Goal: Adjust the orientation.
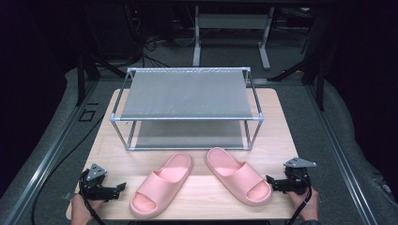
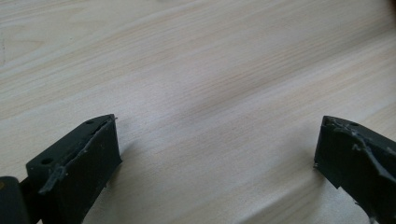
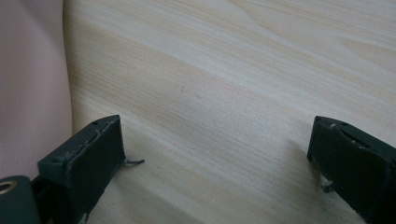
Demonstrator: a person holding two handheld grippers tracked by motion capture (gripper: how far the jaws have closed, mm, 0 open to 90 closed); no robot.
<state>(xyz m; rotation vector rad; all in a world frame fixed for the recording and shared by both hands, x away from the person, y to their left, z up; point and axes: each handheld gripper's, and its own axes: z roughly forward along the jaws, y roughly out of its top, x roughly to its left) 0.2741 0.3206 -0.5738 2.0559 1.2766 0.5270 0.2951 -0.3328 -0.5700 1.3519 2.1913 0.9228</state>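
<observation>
1. Two pink slides lie on the bench (image 1: 117, 154) before the two-tier rack (image 1: 187, 105): left slide (image 1: 162, 185), right slide (image 1: 239, 176).
2. Left gripper (image 1: 123, 186) and right gripper (image 1: 268, 178) both spread, empty, beside them.
3. Risk: soft foam may squash and slip from a shallow pinch; a carried slide could clip the rack's rail.

Left tool (image 1: 123, 186) low, jaws wide; right tool (image 1: 268, 178) same, empty.

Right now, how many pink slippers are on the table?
2. The left slipper lies on the wooden table in front of the metal shoe rack, toward the left gripper; the right slipper lies beside the right gripper. The rack's shelves look bare.
</observation>
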